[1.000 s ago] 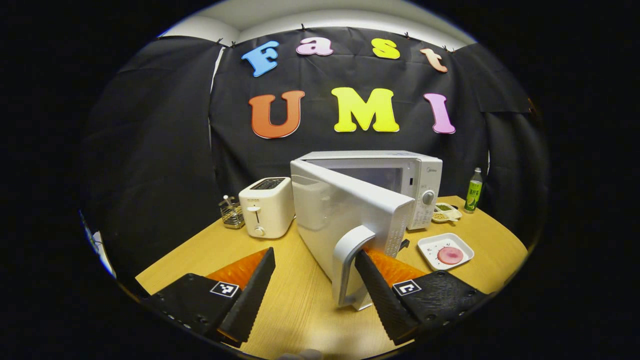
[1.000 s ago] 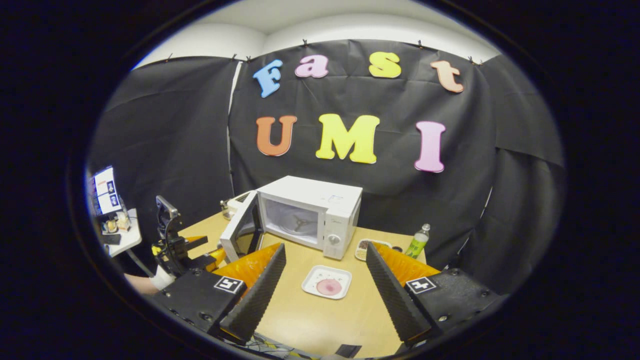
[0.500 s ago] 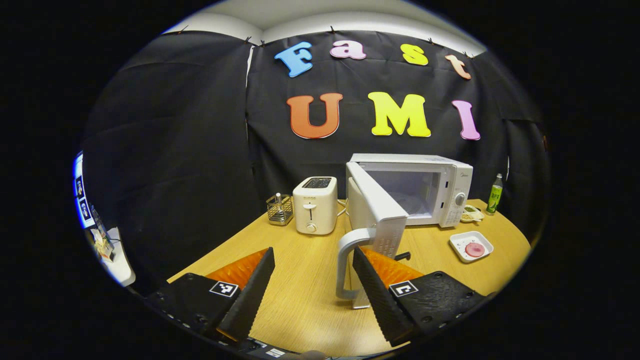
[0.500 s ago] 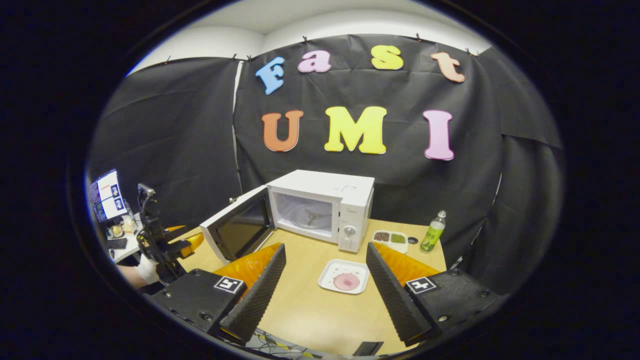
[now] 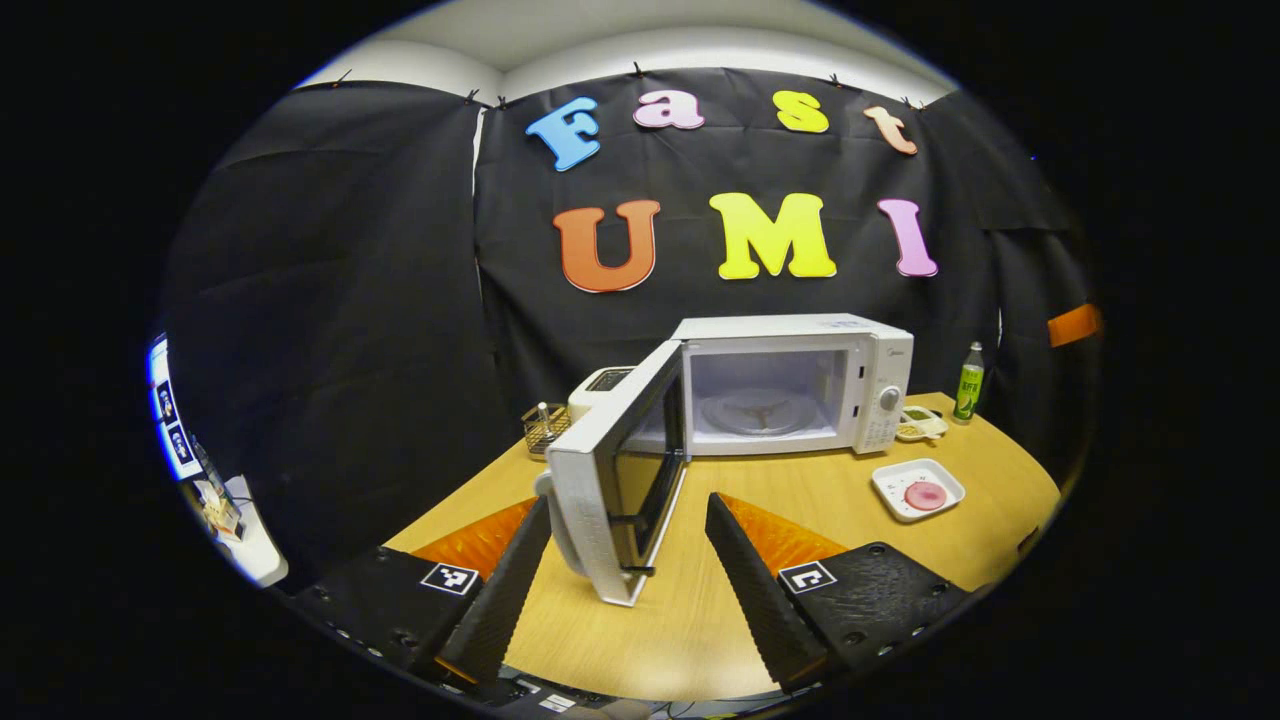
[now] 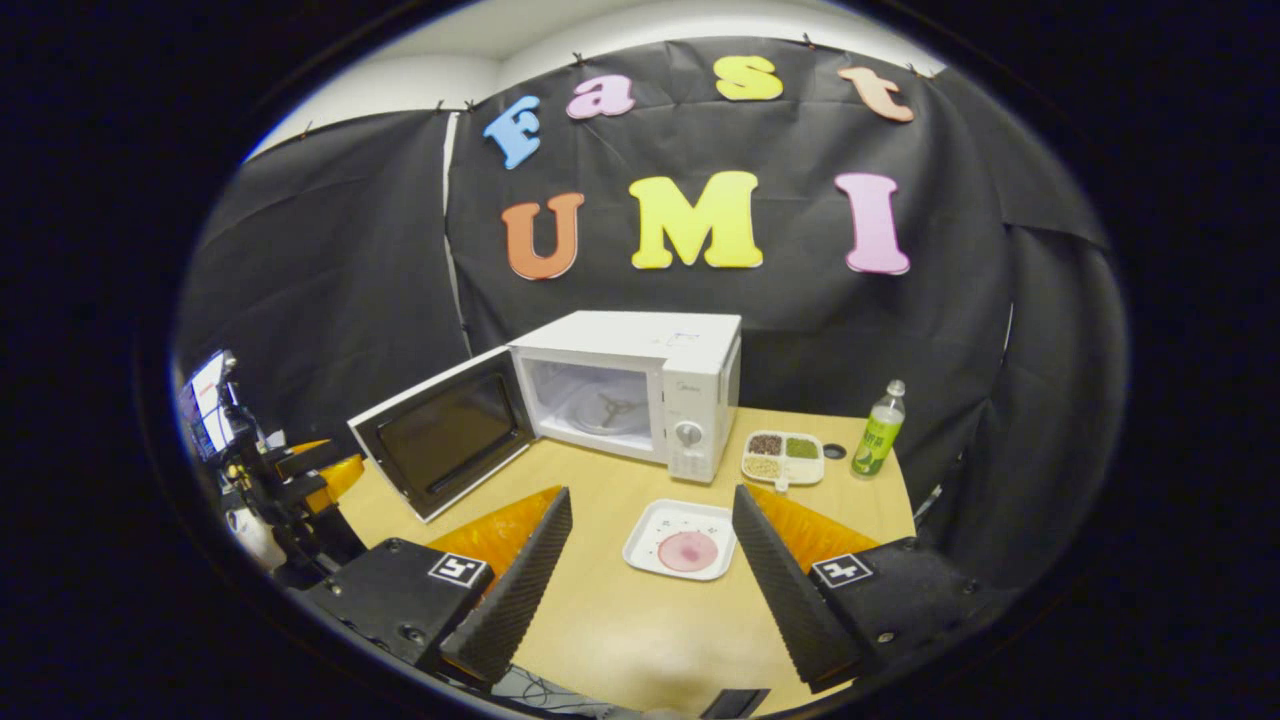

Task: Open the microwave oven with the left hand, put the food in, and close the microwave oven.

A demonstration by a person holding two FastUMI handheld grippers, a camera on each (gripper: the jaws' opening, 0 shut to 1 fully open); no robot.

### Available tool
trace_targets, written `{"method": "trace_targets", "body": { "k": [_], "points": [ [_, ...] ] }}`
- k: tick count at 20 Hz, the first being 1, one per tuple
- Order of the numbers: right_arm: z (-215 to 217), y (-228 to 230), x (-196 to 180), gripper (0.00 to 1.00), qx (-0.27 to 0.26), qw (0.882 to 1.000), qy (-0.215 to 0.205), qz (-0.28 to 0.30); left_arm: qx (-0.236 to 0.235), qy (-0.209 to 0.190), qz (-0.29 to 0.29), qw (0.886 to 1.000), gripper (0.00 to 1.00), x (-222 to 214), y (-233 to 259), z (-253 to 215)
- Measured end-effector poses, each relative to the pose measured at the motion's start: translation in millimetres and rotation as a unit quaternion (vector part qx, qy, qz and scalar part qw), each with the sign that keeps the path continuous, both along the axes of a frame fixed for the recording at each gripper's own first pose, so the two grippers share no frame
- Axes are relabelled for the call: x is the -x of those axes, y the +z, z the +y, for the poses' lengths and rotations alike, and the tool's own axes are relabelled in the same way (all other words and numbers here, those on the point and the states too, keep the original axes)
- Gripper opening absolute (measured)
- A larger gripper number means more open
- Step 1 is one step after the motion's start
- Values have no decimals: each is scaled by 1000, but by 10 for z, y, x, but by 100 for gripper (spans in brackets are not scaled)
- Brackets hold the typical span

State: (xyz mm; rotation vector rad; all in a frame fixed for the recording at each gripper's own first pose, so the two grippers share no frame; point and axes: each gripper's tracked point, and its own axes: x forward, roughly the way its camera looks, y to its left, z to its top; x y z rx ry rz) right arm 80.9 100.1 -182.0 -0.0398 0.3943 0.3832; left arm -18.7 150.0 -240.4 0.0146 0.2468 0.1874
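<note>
Microwave (image 6: 640, 385) cavity unblocked, door (image 6: 440, 432) swung wide left, bare table (image 6: 640, 620) before it, plate (image 6: 680, 540) in front.

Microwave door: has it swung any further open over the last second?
Yes. In the right gripper view the microwave door has swung outward to the left, well away from the microwave oven body, leaving the cavity fully exposed.

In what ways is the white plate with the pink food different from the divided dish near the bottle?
The plate is one open square holding a single pink round; the dish has compartments with dark, green and pale fillings. The plate lies before the microwave, nearer the right gripper; the dish sits beside the bottle. Both are white and on the table.
</note>
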Motion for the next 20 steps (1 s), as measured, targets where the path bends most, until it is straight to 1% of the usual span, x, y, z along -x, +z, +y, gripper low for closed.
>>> {"method": "trace_targets", "body": {
  "k": [3,4,5,6,7,8,10,11,12,13,14,15,16,17,18,20],
  "points": [
    [-125,-313,-281,100,-5,999,4,40,8,-19,-16,1000,93,-19,239,-411],
    [-183,-410,-385,95,-4,999,2,52,13,-23,-22,999,93,-32,328,-532],
    [-262,-529,-497,93,-3,998,-4,64,17,-28,-29,999,93,-49,424,-655],
    [-318,-656,-622,97,-5,997,-6,79,17,-33,-33,999,93,-74,504,-779],
    [-343,-791,-732,83,-8,995,-5,98,13,-36,-38,999,93,-92,603,-883],
    [-372,-934,-838,87,-11,993,-5,114,7,-37,-44,998,93,-114,704,-959],
    [-428,-1247,-1082,83,-10,988,-3,152,3,-37,-51,998,93,-129,860,-1124],
    [-419,-1428,-1167,81,-17,983,3,180,3,-34,-53,998,93,-149,927,-1209],
    [-392,-1590,-1248,64,-29,978,6,206,3,-30,-53,998,93,-155,979,-1268],
    [-376,-1756,-1333,72,-39,973,9,228,2,-25,-52,998,94,-172,1022,-1308],
    [-388,-1923,-1405,55,-42,966,6,256,1,-18,-52,999,95,-165,1069,-1348],
    [-391,-2046,-1455,53,-51,961,3,273,0,-11,-51,999,95,-147,1126,-1383],
    [-381,-2126,-1542,50,-60,958,-4,280,2,-5,-52,999,96,-126,1176,-1411],
    [-368,-2220,-1599,61,-59,955,-3,289,5,2,-51,999,96,-108,1218,-1423],
    [-363,-2296,-1646,43,-56,954,1,296,6,10,-49,999,96,-60,1241,-1419],
    [-344,-2446,-1752,39,-48,950,3,309,2,27,-43,999,95,-1,1288,-1377]
  ]
}}
